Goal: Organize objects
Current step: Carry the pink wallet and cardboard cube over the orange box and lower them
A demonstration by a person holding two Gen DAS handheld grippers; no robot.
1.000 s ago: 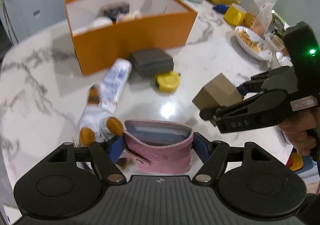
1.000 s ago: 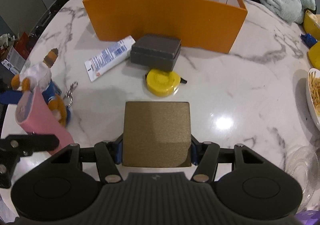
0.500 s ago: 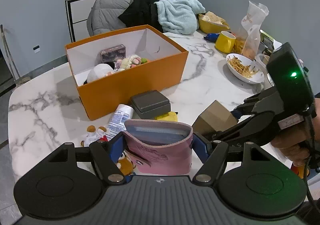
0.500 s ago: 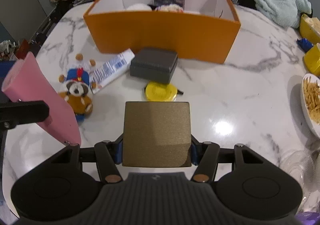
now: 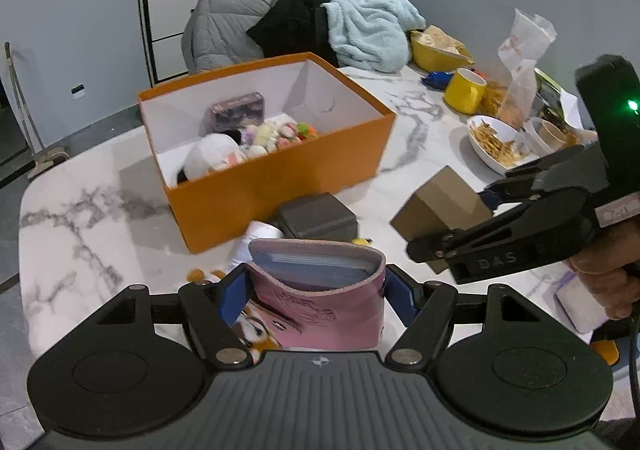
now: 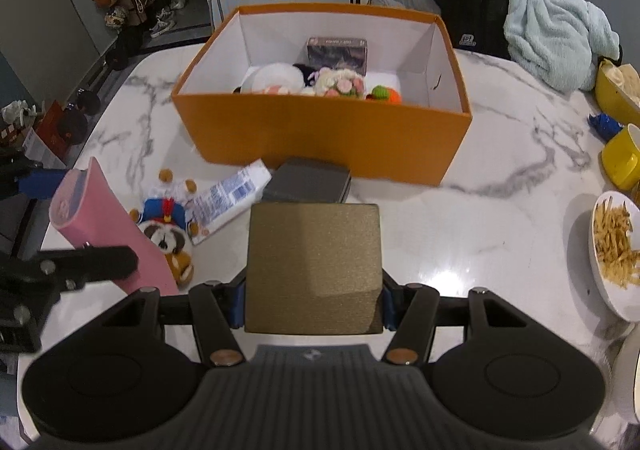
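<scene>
orange box [image 6: 320, 138] rim beyond both claws

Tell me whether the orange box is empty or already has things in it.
Partly filled. The orange box is open-topped, and a purple carton, a white plush and colourful knitted toys lie inside; bare white wall shows above them.

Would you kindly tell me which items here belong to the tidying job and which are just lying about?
Job: pink pouch, brown box, orange box, dark grey case, raccoon toy, tube.

Lying about: bowl of fries, yellow mug, blue towel.
</scene>
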